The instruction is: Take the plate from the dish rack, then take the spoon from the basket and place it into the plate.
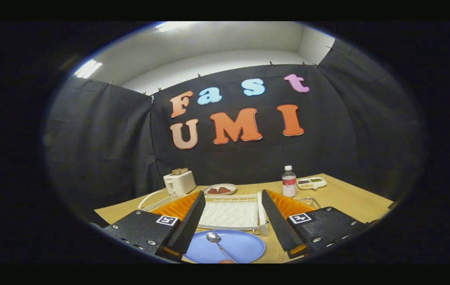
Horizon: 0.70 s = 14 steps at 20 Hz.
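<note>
the spoon point(218, 244) lies in the plate point(245, 245), which sits on the counter point(347, 198) between the spread fingers point(233, 221), with the dish rack point(231, 213) just beyond it. behind the rack stands a dish of food point(220, 189), a toaster point(179, 182) to its left. a bottle point(288, 181) and a compartment tray point(311, 182) stand to the right.

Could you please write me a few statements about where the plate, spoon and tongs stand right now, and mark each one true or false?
1. The spoon lies on the blue plate. True.
2. The tongs are shut on the spoon. False: they are open, holding nothing.
3. The white dish rack lies beyond the plate. True.
4. The bottle lies tipped over on the plate. False: it stands upright on the table, beyond the rack.
5. A toaster stands at the table's far side. True.
</note>
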Motion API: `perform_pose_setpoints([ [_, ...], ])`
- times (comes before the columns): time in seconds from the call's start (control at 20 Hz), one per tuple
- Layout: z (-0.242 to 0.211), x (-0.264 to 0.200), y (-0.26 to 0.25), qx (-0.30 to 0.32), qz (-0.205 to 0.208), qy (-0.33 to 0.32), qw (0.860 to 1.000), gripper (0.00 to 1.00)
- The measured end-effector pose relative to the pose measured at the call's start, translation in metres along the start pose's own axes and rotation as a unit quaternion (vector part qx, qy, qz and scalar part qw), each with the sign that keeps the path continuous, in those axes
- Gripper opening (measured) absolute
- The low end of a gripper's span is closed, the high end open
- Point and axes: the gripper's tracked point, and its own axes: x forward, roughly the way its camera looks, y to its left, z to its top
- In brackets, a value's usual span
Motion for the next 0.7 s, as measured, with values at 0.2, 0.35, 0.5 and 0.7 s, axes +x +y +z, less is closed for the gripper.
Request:
perform_pose_setpoints([
  [0.2,0.032,0.007,0.010,-0.024,-0.014,-0.039,0.999,0.87],
  [0.35,0.045,0.008,0.015,-0.046,-0.027,-0.059,0.997,0.87],
  [0.5,0.050,0.002,0.024,-0.057,-0.019,-0.068,0.996,0.88],
  [0.7,0.054,0.001,0.028,-0.058,-0.011,-0.078,0.995,0.89],
])
